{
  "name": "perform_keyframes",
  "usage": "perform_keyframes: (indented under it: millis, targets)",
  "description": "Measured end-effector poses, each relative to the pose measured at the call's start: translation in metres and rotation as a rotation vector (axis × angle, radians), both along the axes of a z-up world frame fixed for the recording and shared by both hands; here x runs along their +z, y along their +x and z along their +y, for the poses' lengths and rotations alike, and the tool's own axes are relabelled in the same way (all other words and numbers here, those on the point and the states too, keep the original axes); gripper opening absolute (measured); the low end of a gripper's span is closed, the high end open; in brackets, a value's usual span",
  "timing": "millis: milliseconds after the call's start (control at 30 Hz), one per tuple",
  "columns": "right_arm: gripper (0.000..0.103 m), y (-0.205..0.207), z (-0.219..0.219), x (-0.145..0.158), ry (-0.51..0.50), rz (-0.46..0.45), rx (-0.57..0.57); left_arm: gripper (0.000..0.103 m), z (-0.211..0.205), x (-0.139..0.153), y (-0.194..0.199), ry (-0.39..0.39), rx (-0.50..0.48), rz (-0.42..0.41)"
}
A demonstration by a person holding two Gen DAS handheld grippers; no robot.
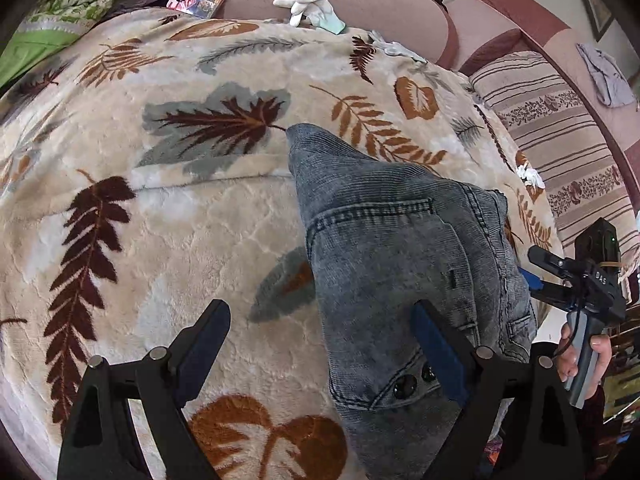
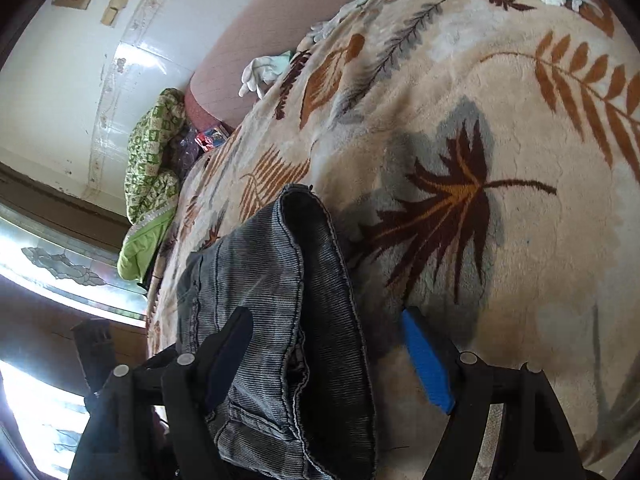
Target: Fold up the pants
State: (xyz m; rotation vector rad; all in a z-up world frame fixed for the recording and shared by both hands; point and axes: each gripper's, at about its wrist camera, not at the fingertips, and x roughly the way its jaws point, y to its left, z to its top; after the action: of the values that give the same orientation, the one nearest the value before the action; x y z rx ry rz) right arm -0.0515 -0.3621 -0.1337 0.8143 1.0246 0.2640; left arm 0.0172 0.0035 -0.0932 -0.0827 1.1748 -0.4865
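1. The grey-blue corduroy pants point(image 1: 384, 248) lie on the bed, on a cream plush blanket printed with brown and grey leaves point(image 1: 168, 216). They look already doubled into a long narrow bundle, with the buttoned waist end hanging toward the blanket's near edge and the far end reaching the big dark maple-leaf print.
2. The left gripper point(image 1: 320, 356) hangs over the waist end of the pants with its jaws spread wide. One blue pad sits above the denim-like cloth, the other over bare blanket beside it; nothing is pinched.
3. The right gripper point(image 2: 328, 360) comes at the pants from their other long side, jaws likewise spread and straddling the stacked edges without pressing. In the left view it shows just off the pants' side, held in a person's hand point(image 1: 580, 348).
4. The step in hand looks like taking hold of the near end for the next fold. To do it well, I'd say each gripper should bite through all the stacked layers, not just the top one, on either side of the waistband.
5. Lift both corners evenly and carry them toward the far end of the pants, keeping edges aligned.
6. The plush blanket may drag at the cloth, so lift clear before moving across.
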Motion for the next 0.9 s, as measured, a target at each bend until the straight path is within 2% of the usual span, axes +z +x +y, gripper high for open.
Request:
perform_keyframes:
  millis: [167,433,900]
  targets:
    - [0.079,-0.004,-0.015,-0.010,0.113,0.004,-0.029,0.092,-0.013,0.006,-0.003,0.103,0.001,-0.123]
    - [0.080,0.004,-0.001,-0.002,0.066,-0.015,-0.021,0.092,-0.020,0.018,-0.017,0.241,0.010,-0.309]
    - [0.080,0.004,0.012,0.000,0.063,-0.027,0.004,0.092,-0.021,0.018,-0.023,0.272,0.019,-0.341]
